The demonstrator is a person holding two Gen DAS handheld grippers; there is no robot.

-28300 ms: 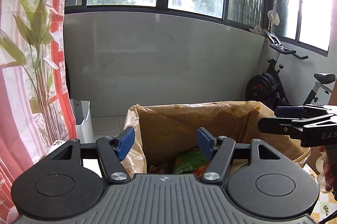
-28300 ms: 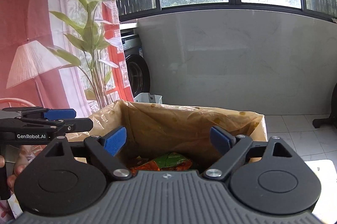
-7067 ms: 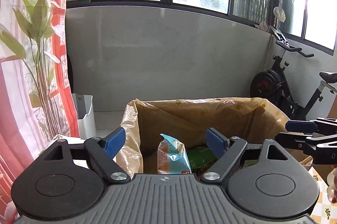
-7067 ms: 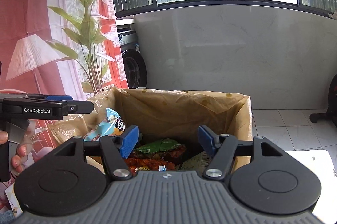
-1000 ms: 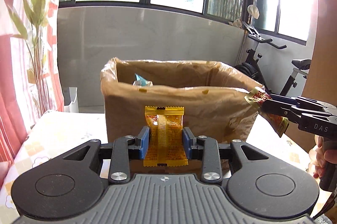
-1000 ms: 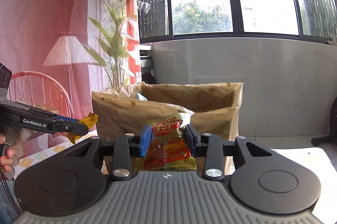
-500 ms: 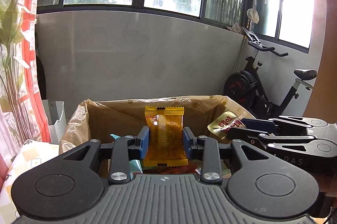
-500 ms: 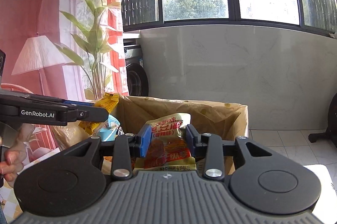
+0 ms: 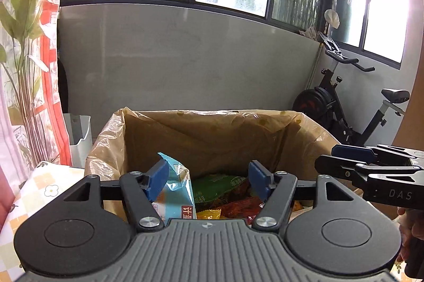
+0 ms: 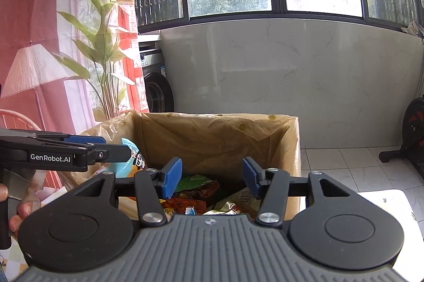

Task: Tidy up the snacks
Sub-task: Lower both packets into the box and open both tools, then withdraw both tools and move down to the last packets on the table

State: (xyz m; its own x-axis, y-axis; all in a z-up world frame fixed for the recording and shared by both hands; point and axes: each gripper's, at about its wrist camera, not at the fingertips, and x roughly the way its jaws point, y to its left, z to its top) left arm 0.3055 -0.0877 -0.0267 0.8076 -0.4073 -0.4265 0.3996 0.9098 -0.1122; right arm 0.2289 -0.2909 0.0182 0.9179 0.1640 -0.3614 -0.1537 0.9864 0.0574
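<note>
While opening over box (image 10: 217, 139) | left claw (image 10: 111, 153): "GenRobot.AI" | right claw (image 9: 328, 162): "DAS"

The right gripper (image 10: 210, 177), black with blue pads, hangs over a brown plastic-lined cardboard box (image 10: 295, 149), its jaws opening with nothing between them. Crumpled snack packets (image 10: 196, 189) lie in the box below. At nine o'clock the left gripper (image 10: 116, 149) reaches over a light-blue packet (image 10: 133, 158).

Brown box (image 9: 212, 133) with translucent tan liner (image 9: 106, 139) holds light-blue packet (image 9: 176, 198), green packet (image 9: 214, 188), yellow packet (image 9: 209, 214) and red packet (image 9: 238, 205); tablecloth (image 9: 29, 192) at 9 o'clock cream-and-orange checked, white flowers.
</note>
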